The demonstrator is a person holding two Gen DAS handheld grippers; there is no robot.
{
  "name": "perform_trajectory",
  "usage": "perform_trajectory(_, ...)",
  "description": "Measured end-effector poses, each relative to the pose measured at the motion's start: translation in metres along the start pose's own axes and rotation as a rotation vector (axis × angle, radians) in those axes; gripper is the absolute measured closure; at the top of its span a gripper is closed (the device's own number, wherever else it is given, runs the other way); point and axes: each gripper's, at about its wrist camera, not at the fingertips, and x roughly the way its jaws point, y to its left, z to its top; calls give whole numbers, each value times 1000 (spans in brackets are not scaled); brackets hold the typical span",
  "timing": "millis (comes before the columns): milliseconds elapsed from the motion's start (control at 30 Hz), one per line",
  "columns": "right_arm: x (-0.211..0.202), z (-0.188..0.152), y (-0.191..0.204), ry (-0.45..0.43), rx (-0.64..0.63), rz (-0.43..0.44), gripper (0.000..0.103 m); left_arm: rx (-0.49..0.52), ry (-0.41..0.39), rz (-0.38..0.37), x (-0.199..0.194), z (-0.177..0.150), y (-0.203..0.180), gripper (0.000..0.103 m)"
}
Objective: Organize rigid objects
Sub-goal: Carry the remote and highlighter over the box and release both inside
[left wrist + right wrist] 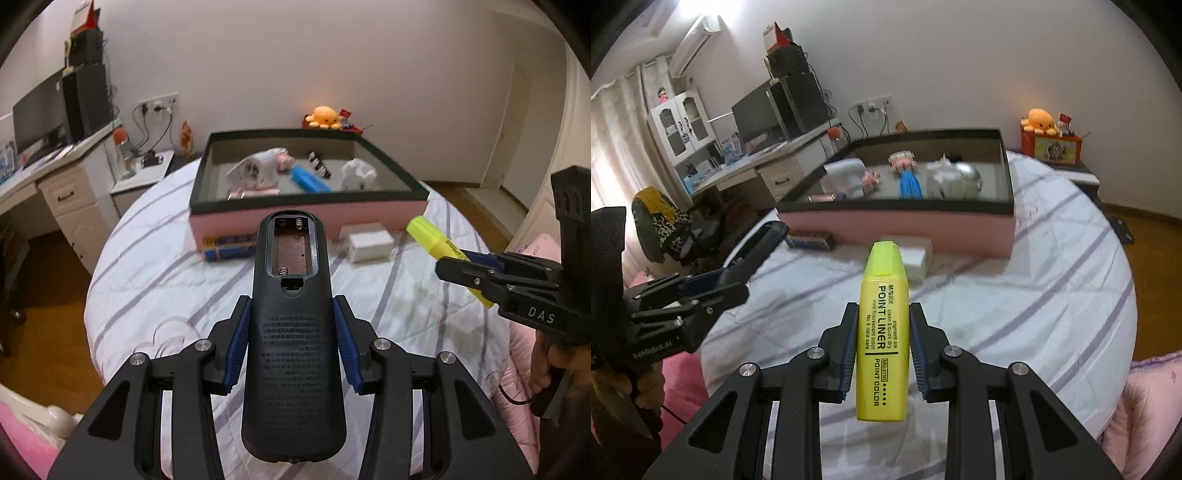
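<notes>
Looking along the left gripper (pixel 293 343), I am seeing its blue pads (pixel 236 343) clenching the sides of a black remote control (pixel 290 332), back side up, battery cover off and springs showing. The remote's long axis is running straight out between the jaws toward the pink storage box (pixel 310 218) sitting farther away on the striped bed (pixel 147 277). To the right, the right gripper (pixel 476 269) is holding a yellow highlighter (pixel 436 242) angled toward the same box. A white adapter (pixel 371 242) and a blue pack (pixel 229 249) are lying just before the box's near wall.

Shifting to the right wrist view, the right gripper (pixel 882 350) is grasping the yellow highlighter (pixel 884 332) about mid-body, cap pointing away toward the pink storage box (pixel 905 229). The left gripper (pixel 713 288) is showing at the left with the remote control (pixel 757 243). Both held things are hanging clear of the bed; the box is lying ahead of both, and I cannot tell which hand is nearer.
</notes>
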Motion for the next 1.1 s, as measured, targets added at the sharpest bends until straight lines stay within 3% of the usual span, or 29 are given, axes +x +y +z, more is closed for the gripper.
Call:
perform_trajectory(333, 0, 46, -3, -62, -46, 16, 76, 73, -63, -3, 6, 54, -12, 59)
perform_trajectory(567, 17, 89, -20, -79, -81, -28, 76, 96, -69, -29, 35, 104, -8, 59)
perform_trajectory(800, 55, 127, -54, -41, -66, -84, 76, 80, -5, -35, 93, 140, 5, 59)
perform_trajectory(1100, 115, 155, -79, 44, -114, -171, 76, 87, 36, -15, 144, 149, 1, 59)
